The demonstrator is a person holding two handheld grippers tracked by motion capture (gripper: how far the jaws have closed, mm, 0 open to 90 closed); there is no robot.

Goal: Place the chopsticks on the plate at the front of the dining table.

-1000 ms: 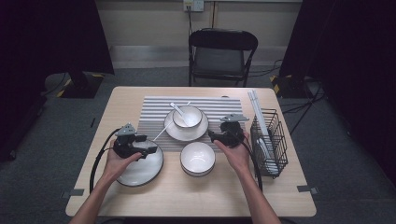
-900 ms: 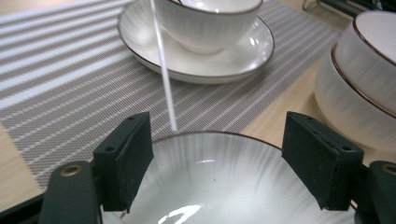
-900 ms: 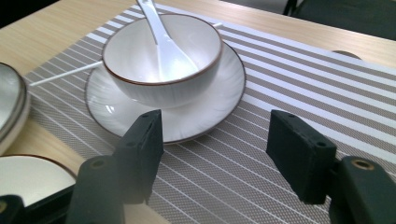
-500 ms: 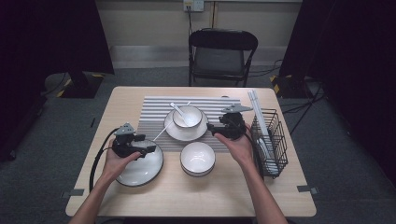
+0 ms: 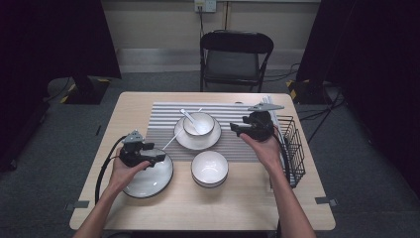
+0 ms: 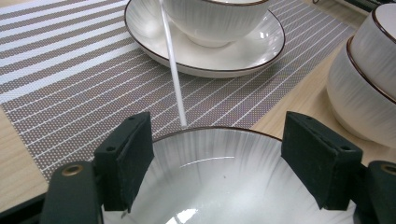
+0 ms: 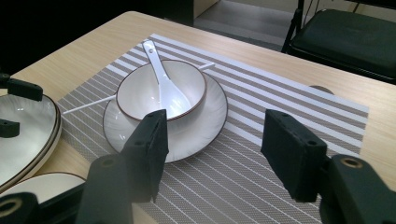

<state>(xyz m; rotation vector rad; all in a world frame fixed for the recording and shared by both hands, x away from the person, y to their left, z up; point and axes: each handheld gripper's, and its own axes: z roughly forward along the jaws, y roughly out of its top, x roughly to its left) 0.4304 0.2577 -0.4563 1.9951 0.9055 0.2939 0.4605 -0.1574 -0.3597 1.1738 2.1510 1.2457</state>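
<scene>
My left gripper (image 5: 159, 157) (image 6: 217, 140) hangs low over the far rim of a white plate (image 5: 148, 181) (image 6: 224, 186) at the table's front left, jaws open on either side of the rim and pads clear of it. My right gripper (image 5: 236, 128) (image 7: 215, 126) is lifted above the striped mat (image 5: 237, 144), pointing at a small bowl (image 5: 199, 124) (image 7: 161, 91) that holds a white spoon (image 7: 163, 84) and stands on a saucer (image 5: 197, 141) (image 7: 205, 126). Its jaws have closed a little and stand open with nothing between them.
Two stacked white bowls (image 5: 210, 167) (image 6: 364, 84) stand at the mat's front edge. A thin white stick (image 5: 171, 140) (image 6: 173, 60) runs from the saucer towards the plate. A black wire rack (image 5: 293, 148) occupies the right edge. A folding chair (image 5: 235, 59) stands behind the table.
My right gripper has risen and drawn back from beside the stacked bowls towards the mat's far right. The left gripper and the dishes have stayed put.
</scene>
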